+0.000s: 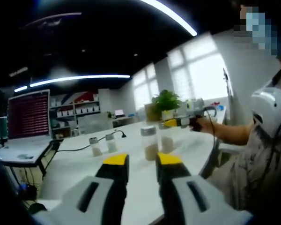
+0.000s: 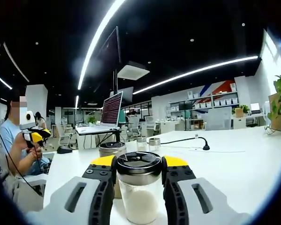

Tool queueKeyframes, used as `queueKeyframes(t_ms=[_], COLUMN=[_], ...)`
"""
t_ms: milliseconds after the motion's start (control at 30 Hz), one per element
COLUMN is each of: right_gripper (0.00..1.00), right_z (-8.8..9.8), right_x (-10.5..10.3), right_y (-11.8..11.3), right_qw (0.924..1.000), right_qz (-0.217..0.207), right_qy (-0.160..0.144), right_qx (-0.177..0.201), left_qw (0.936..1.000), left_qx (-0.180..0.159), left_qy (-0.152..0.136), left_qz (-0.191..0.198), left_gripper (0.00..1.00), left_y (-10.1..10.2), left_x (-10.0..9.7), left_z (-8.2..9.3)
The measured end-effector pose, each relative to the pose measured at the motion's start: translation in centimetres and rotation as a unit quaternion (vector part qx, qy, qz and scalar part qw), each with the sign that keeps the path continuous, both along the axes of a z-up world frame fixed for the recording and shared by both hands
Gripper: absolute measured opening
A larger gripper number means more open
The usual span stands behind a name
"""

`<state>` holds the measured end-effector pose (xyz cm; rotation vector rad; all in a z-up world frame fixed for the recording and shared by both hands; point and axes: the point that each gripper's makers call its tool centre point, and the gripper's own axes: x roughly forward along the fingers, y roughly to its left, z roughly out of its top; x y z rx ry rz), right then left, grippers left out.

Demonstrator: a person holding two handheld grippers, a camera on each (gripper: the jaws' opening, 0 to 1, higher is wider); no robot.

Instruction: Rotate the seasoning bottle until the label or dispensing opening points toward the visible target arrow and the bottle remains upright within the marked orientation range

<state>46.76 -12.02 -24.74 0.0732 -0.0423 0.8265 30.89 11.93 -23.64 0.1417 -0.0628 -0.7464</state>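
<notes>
A seasoning bottle (image 2: 139, 187) with a black lid and white powder stands upright on the white table (image 2: 243, 164). My right gripper (image 2: 139, 163) is shut on it just under the lid. In the left gripper view that same bottle (image 1: 166, 140) stands at mid-table, with the right gripper (image 1: 174, 123) reaching it from the right in a person's hand (image 1: 203, 124). My left gripper (image 1: 142, 161) is open, held above the near table edge with nothing between its jaws, well short of the bottles. It also appears as a small shape, the left gripper (image 2: 36, 136), at the left of the right gripper view.
A second tall bottle (image 1: 150, 142) with a silver lid (image 2: 111, 149) stands beside the held one. Two small jars (image 1: 103, 144) (image 2: 148, 142) sit farther back. An open laptop (image 1: 28, 117) (image 2: 111, 110), a black cable (image 2: 196, 139) and a potted plant (image 1: 166, 101) are nearby.
</notes>
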Motion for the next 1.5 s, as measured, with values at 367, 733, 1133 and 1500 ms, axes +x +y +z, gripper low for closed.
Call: queueKeyframes(t_ms=[367,733,1133,1500], right_gripper=[0.38,0.38,0.37,0.37], right_z=[0.0,0.0,-0.1,-0.2], right_x=[0.2,0.1,-0.3,-1.0], right_y=[-0.2,0.5,0.8,1.6], right_qw=[0.9996,0.9967,0.9884,0.9799], right_qz=[0.027,0.079,0.151,0.199], right_qy=[0.005,0.015,0.011,0.011], right_qx=[0.002,-0.006,-0.01,-0.016], left_qw=[1.0,1.0,1.0,1.0], left_qx=[-0.001,0.0,0.0,-0.002], left_qy=[0.0,0.001,0.001,0.0], left_qz=[0.001,-0.002,-0.002,-0.004], left_gripper=[0.24,0.24,0.24,0.24], left_y=[0.2,-0.1,0.0,-0.1], left_x=[-0.1,-0.1,-0.1,-0.1], left_z=[0.0,0.0,0.1,0.3])
